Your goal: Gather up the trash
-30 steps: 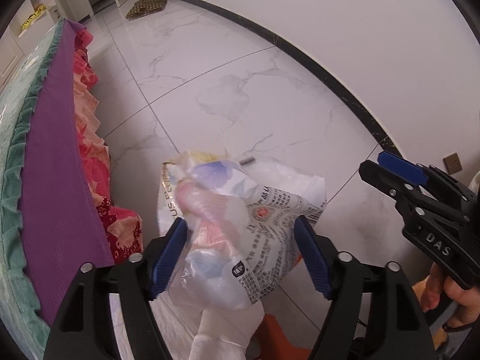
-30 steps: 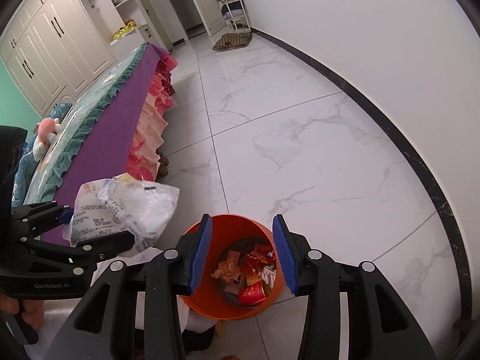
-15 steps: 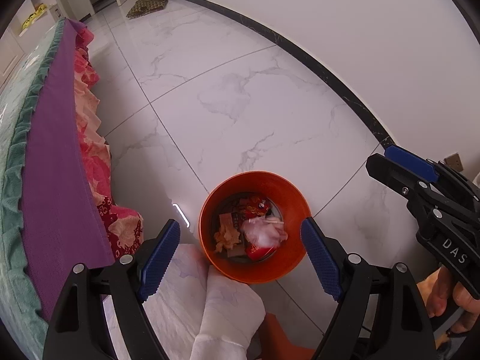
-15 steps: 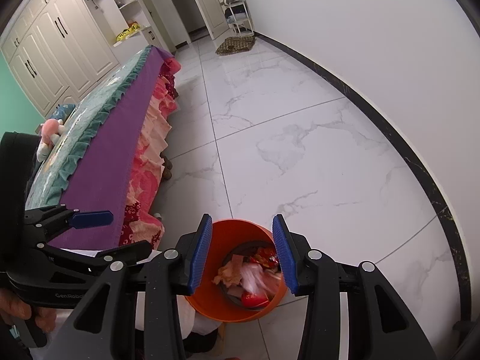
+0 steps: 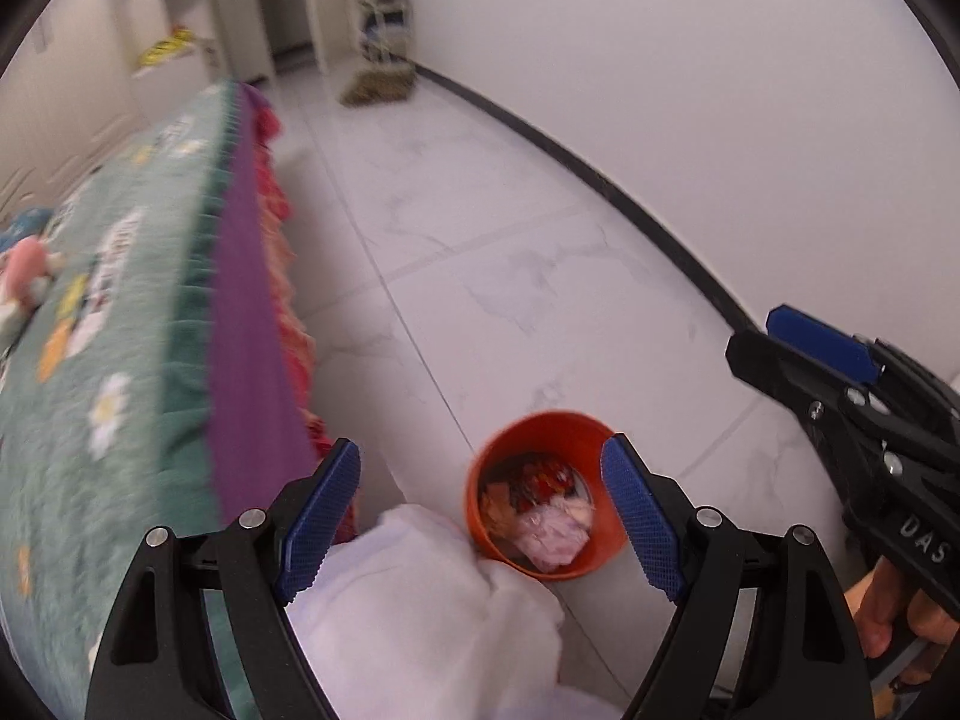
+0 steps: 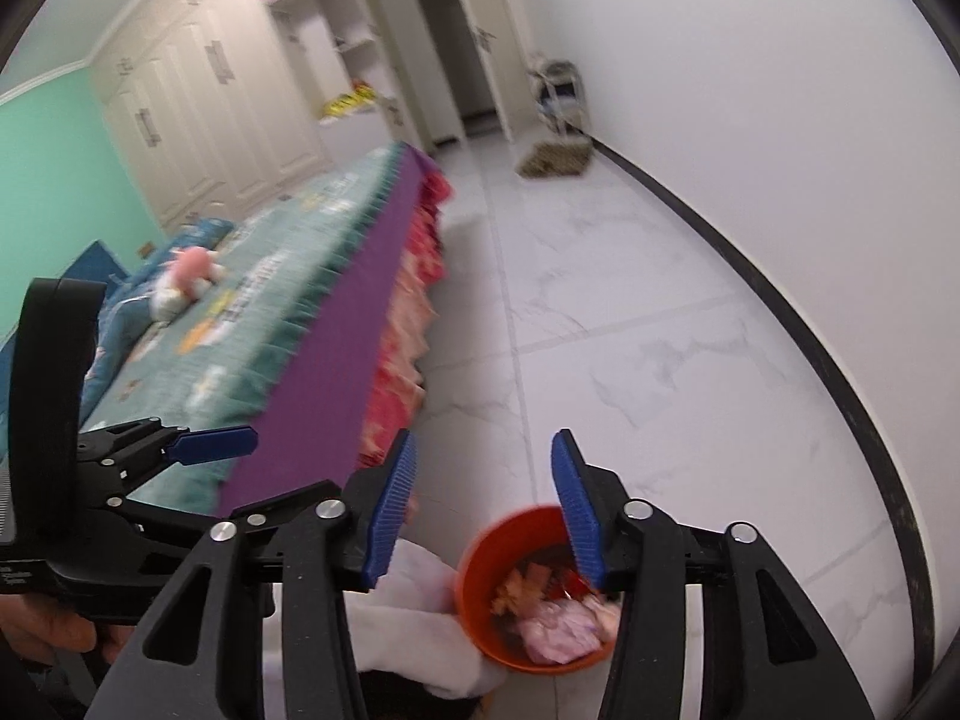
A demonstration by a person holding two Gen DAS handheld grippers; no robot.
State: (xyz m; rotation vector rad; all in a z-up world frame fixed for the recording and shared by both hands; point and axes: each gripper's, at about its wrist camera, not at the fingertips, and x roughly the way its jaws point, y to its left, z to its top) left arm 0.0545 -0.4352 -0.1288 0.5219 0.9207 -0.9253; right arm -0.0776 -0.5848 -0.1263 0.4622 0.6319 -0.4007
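Note:
An orange bin (image 5: 540, 429) stands on the white marble floor, holding red snack wrappers (image 5: 536, 479) and a crumpled clear plastic bag (image 5: 552, 540). My left gripper (image 5: 480, 450) hangs above the bin, jaws opening, with nothing between its blue pads. In the right wrist view the bin (image 6: 510, 531) sits low, the bag (image 6: 558, 630) lying on top of the trash. My right gripper (image 6: 485, 438) is also above the bin, jaws opening and empty. Each gripper shows in the other's view: the right gripper (image 5: 822, 342) at the right, the left gripper (image 6: 216, 444) at the left.
A bed (image 6: 240, 300) with a teal cover, purple band and red frill runs along the left, a pink plush toy (image 6: 192, 264) on it. White fabric (image 5: 420, 600) lies against the bin's near side. A mat (image 6: 555, 159) and white wardrobes (image 6: 210, 90) are far back.
A second ago the plastic bag was between the left pads; it dropped into the bin. Both grippers have risen and tipped up, so the bin looks smaller and lower.

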